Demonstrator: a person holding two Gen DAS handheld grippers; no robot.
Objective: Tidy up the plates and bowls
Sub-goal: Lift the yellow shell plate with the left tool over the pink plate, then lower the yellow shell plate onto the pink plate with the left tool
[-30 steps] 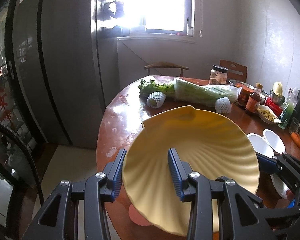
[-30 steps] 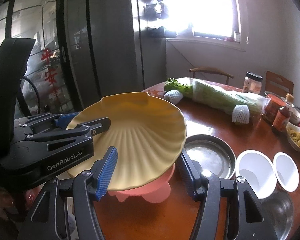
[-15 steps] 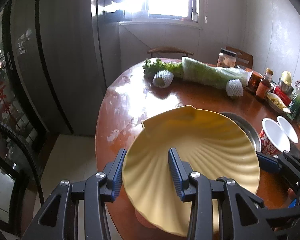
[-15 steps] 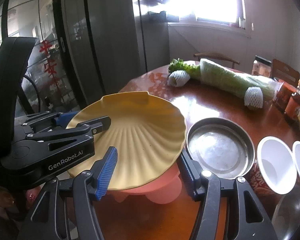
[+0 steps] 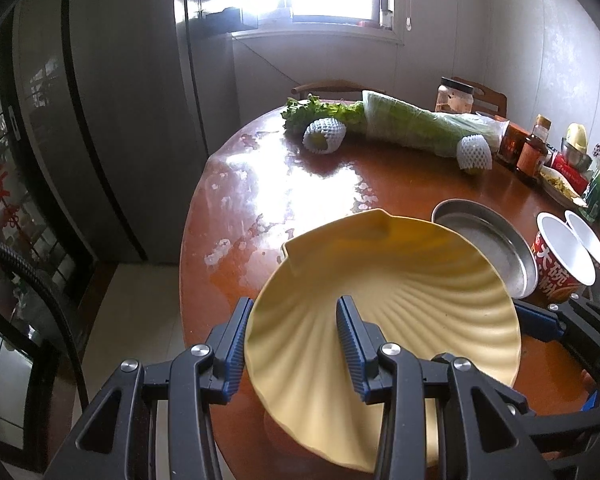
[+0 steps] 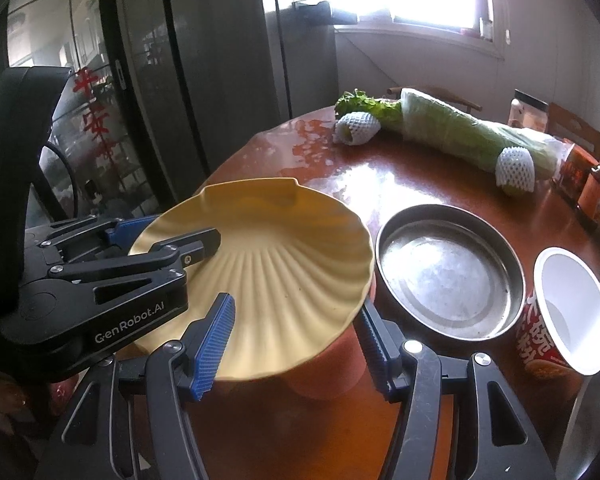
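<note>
A yellow shell-shaped plate (image 5: 400,304) (image 6: 276,276) is held tilted above the round wooden table (image 5: 380,184). My left gripper (image 5: 292,340) (image 6: 164,240) is shut on its left rim, one finger over and one under. My right gripper (image 6: 296,344) (image 5: 536,324) stands with its jaws around the plate's near right rim; whether the pads touch it is hidden. A pink bowl (image 6: 332,372) sits under the plate. A round steel pan (image 6: 448,272) (image 5: 488,240) lies just right of it.
Paper noodle cups (image 6: 568,312) stand right of the pan. Wrapped cabbage (image 6: 460,132), greens and two foam-netted fruits (image 6: 356,128) lie at the table's far side. Jars and sauce bottles (image 5: 532,152) crowd the far right. A dark refrigerator (image 5: 120,120) stands left.
Both grippers and the yellow plate have lowered and tilted toward the table. The steel pan and cups now show larger and nearer. The grips have not changed.
</note>
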